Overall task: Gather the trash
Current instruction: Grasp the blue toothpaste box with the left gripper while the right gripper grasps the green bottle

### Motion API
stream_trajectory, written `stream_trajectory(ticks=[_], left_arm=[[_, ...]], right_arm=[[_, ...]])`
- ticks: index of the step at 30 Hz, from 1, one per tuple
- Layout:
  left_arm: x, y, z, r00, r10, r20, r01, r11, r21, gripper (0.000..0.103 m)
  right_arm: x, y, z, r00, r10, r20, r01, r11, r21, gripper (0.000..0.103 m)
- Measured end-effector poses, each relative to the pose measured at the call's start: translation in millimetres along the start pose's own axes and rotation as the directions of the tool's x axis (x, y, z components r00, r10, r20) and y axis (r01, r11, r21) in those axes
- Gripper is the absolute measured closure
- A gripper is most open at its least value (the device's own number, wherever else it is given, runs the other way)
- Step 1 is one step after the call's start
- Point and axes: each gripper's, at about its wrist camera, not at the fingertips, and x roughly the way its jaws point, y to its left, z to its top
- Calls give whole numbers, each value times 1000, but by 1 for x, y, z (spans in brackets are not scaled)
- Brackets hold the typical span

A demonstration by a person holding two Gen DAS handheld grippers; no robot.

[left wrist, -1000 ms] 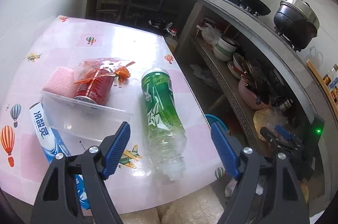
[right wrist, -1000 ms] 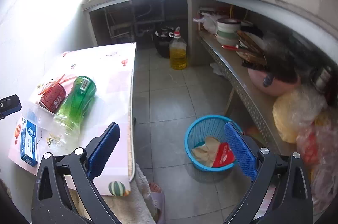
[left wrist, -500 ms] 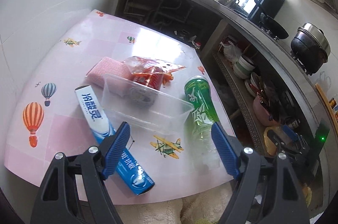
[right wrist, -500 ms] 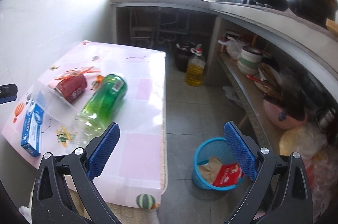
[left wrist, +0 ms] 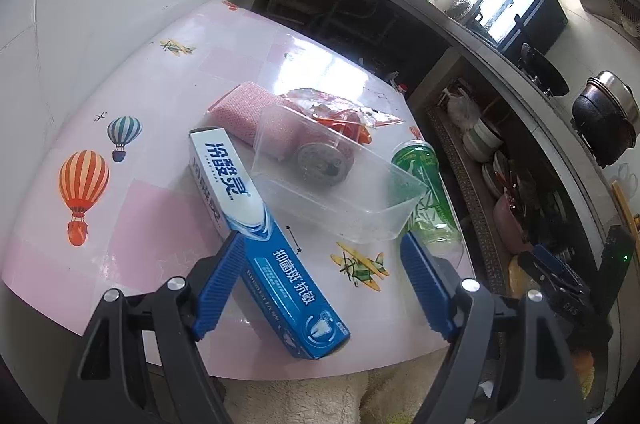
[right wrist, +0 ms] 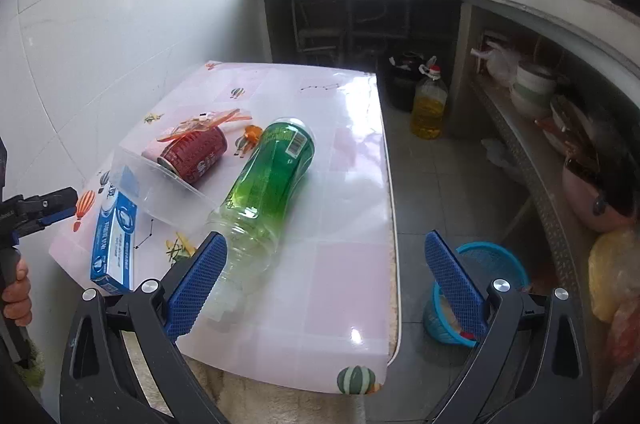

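Small kitchen, white tiled wall, concrete counter w/ shelves off to the R. Pink balloon-print table (left wrist: 132,224) sits just ahead of and below both grippers; blue waste basket (right wrist: 486,260) on the floor behind the right gripper's R finger.

Trash on table, big to small:
- green plastic bottle (right wrist: 270,180), lying down, clear neck end pointing toward the right gripper (right wrist: 326,284), base away. Neck is just ahead of its L finger, so long axis runs roughly along the gripper's reach, slightly off to its L. Looks empty, label crinkled.
- clear plastic tub (left wrist: 336,184), ahead of the left gripper (left wrist: 322,290), btwn its fingers.
- blue/white toothpaste box (left wrist: 260,236), near end btwn left gripper's fingers, axis angled away to its L.
- red can (right wrist: 194,154) beyond the tub, snack wrapper (left wrist: 340,106) on top.

Both grippers gape wide, holding nothing. Judgement: right is nearer the bottle, left nearer the box.
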Motion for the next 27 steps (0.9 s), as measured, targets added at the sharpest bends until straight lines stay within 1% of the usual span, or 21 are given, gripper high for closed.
stream_trajectory(ticks=[4,7,10,13,16,18,20,22,26,27], left_arm=[[18,7,-5,998,48,-27,-49,999,-9,26],[34,9,-6,996,83,-43,-83,997,1,26],[52,13,-4,986,149,-70,-148,989,17,26],[62,16,-3,985,156,-78,-155,988,15,27],[68,17,-2,982,169,-86,-168,986,20,32],[71,18,-3,979,178,-95,-177,984,19,38],[74,24,-5,979,177,-106,-177,984,7,42],[73,28,-7,981,161,-109,-163,987,-10,43],[67,35,-10,982,158,-104,-160,987,-13,47],[65,36,-11,982,159,-105,-161,987,-14,47]], right_arm=[[5,2,0,999,40,-27,-40,999,19,8],[8,4,0,997,65,-43,-63,998,31,8],[11,7,-1,995,77,-58,-75,996,39,8],[12,6,-1,994,91,-68,-87,995,51,8],[16,4,0,989,122,-82,-116,990,77,8],[22,2,1,982,162,-96,-151,983,108,8],[31,0,3,973,198,-115,-181,973,142,8],[46,-3,6,960,238,-146,-207,958,197,8],[77,-3,11,924,329,-196,-266,919,290,8],[85,-3,12,917,339,-208,-269,914,304,8]])
